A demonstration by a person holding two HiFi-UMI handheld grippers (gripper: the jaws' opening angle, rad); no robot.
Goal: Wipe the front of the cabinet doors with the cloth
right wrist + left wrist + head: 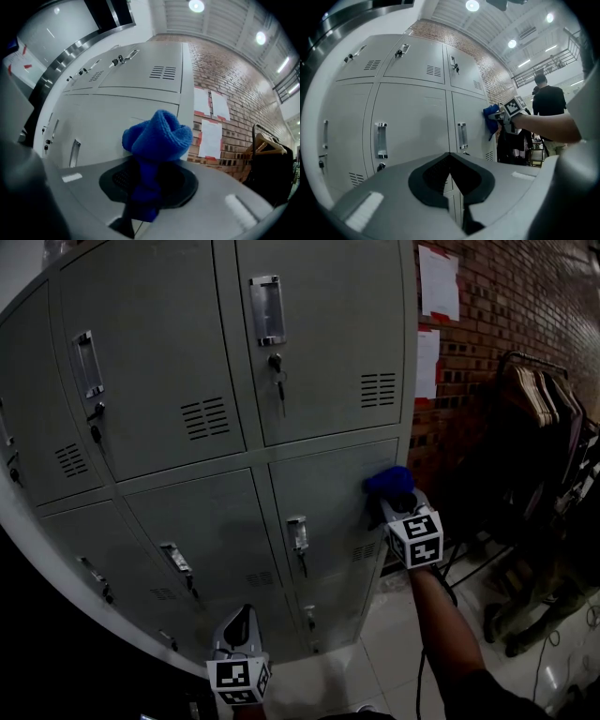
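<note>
A bank of grey metal cabinet doors (309, 352) with handles, locks and vents fills the head view. My right gripper (394, 498) is shut on a bunched blue cloth (389, 481), which presses against the right edge of a middle-row door (328, 512). In the right gripper view the blue cloth (157, 138) bulges out from between the jaws against the door (117, 117). My left gripper (239, 629) hangs low in front of the bottom doors, shut with nothing in it (450, 180). The left gripper view also shows the cloth (491, 115) at the far right door.
A brick wall (506, 306) with white paper sheets (438, 282) stands right of the cabinet. A clothes rack with hangers (544, 395) and dark garments is further right. Cables lie on the tiled floor (412, 643). A person in black (548, 101) stands in the background.
</note>
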